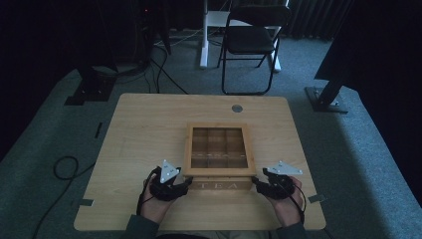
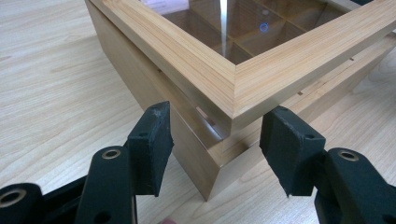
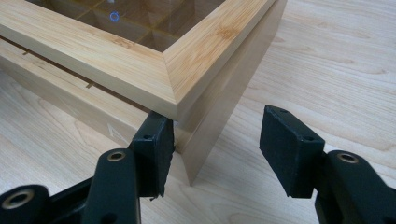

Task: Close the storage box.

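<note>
1. Wood is what the tea box [image 1: 219, 152] is made of, and it is set on a pale wooden table [image 1: 144, 129], near the person's edge and about in the middle from left to right.
2. In the high view, the left gripper [image 1: 185, 183] is seen at the box's near left corner, and the right gripper [image 1: 257, 183] at the near right corner. Each one is held in a hand.
3. The word TEA on the box's front wall can be read in the high view. A black chair [image 1: 251, 40] is seen far behind the table there, and a small round grey plug [image 1: 237, 108] is seen in the table top.
4. In the left gripper view, the left gripper [image 2: 215, 142] is seen up close. Its jaws are apart, with the corner of the box [image 2: 224, 93] between them. The pads are not seen pressing on the wood.
5. A thin gap under the lid's frame is seen in that view, so the lid looks lifted a little at this corner.
6. In the right gripper view, the right gripper [image 3: 217, 140] is also seen with its jaws apart. The box's corner [image 3: 187, 70] lies by the left pad, which is tucked just under the lid's edge. The other pad is well off the box, over bare table.
7. Glass and little square spaces inside the lid are seen in both gripper views.
</note>
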The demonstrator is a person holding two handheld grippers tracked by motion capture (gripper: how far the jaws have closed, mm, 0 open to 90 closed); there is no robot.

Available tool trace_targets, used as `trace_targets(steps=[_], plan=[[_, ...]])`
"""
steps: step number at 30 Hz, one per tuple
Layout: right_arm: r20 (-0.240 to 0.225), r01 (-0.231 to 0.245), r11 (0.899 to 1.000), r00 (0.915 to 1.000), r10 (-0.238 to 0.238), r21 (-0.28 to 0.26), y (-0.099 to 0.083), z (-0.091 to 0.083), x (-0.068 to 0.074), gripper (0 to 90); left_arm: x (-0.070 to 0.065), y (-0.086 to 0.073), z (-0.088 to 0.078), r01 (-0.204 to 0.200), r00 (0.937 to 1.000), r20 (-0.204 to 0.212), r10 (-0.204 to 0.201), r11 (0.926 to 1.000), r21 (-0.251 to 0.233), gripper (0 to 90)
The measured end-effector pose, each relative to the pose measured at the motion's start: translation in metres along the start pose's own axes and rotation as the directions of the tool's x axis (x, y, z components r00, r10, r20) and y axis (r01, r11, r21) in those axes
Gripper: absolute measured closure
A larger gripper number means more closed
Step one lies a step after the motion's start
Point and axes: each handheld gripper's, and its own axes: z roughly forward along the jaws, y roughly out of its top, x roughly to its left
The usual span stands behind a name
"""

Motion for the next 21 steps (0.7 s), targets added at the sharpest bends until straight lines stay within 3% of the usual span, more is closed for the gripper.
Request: trace_targets(steps=[21], plan=[[-0.005, -0.007, 1.0, 1.0, 0.007, 0.013, -0.0067, -0.0009, 0.0001, 44.3, -0.0001, -0.007, 0.0018, 0.008, 1.0, 0.005, -0.008, 0.9999, 0.015, 43.8]])
